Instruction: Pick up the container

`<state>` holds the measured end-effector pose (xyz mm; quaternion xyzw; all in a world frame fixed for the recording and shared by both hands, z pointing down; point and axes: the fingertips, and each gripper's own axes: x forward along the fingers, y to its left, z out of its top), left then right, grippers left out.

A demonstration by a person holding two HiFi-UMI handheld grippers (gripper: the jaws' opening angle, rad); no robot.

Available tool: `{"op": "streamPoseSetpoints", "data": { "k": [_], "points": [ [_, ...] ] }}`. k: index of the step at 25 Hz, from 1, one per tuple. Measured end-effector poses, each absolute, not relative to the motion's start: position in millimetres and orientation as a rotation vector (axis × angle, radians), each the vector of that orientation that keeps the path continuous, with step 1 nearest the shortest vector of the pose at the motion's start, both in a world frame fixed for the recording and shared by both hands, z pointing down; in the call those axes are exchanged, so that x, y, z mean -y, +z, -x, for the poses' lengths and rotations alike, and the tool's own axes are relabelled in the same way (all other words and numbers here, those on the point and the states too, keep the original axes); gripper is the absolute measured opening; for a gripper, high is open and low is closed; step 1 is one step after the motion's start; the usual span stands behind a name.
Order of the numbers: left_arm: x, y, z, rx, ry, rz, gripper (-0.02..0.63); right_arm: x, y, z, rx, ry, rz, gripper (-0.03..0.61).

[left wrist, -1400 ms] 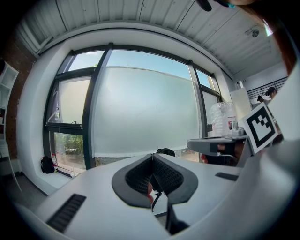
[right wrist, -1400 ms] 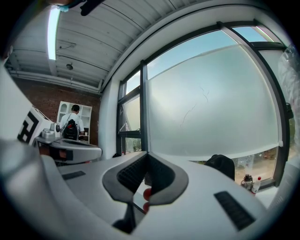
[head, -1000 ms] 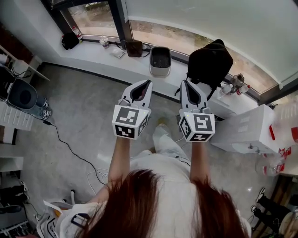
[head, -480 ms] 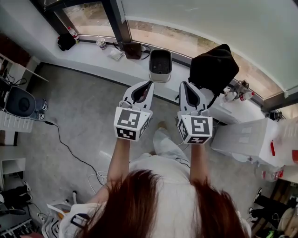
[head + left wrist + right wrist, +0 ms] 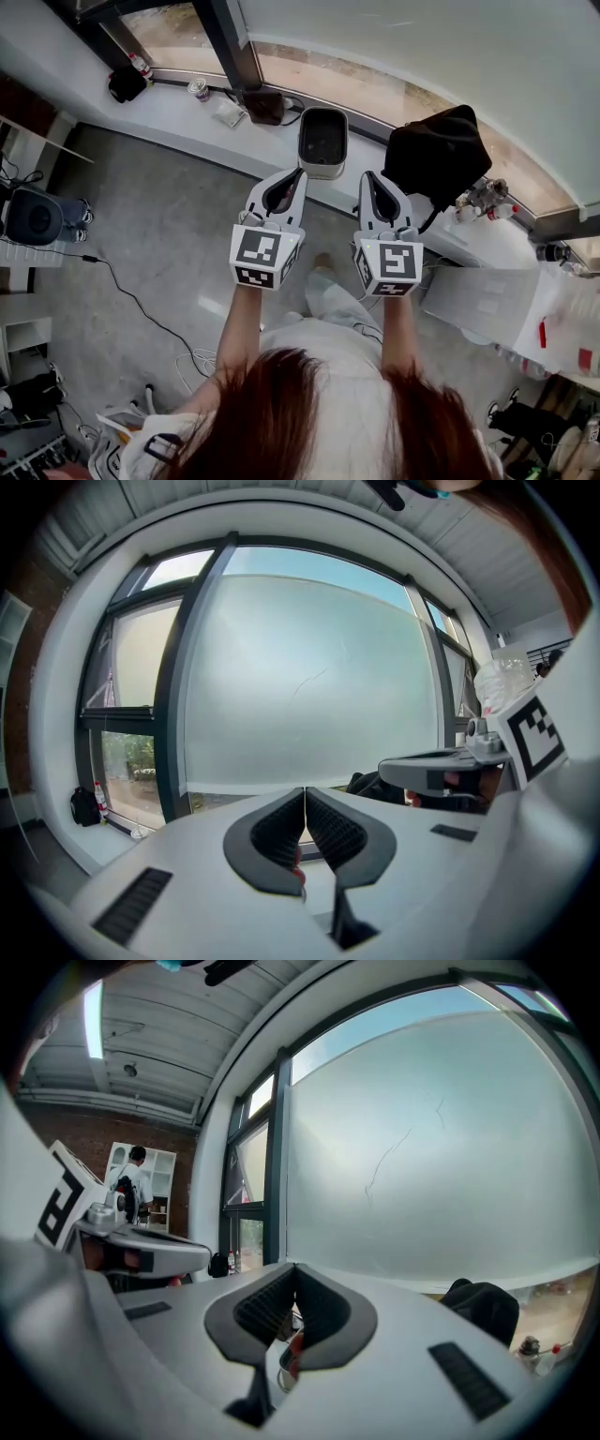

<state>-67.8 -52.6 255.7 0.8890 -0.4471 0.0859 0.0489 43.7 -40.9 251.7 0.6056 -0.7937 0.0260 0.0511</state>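
The container [image 5: 322,141] is a white rectangular bin with a dark inside, standing upright on the white window sill [image 5: 178,112] in the head view. Both grippers are held side by side just short of it and point at the window. My left gripper [image 5: 298,173] has its tips below the bin's left corner; its jaws meet at the tip [image 5: 305,789] with nothing between them. My right gripper [image 5: 367,176] sits below the bin's right corner, jaws closed at the tip [image 5: 294,1266] and empty. Neither touches the bin.
A black bag [image 5: 441,155] lies on the sill right of the bin, with small bottles [image 5: 483,197] beyond. A brown box [image 5: 262,105], a cup [image 5: 198,89] and another dark bag [image 5: 122,84] sit to the left. A white case [image 5: 487,305] stands at the right.
Both grippers have moved forward toward the sill, and the bin now sits closer to their tips. The jaws have stayed closed.
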Motion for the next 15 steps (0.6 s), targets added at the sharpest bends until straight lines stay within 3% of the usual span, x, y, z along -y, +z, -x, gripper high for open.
{"op": "streamPoseSetpoints", "data": {
  "k": [15],
  "points": [
    [131,284,50,1.476,0.275,-2.639,0.017,120,289,-74,2.420,0.125,-1.758,0.025]
  ]
}}
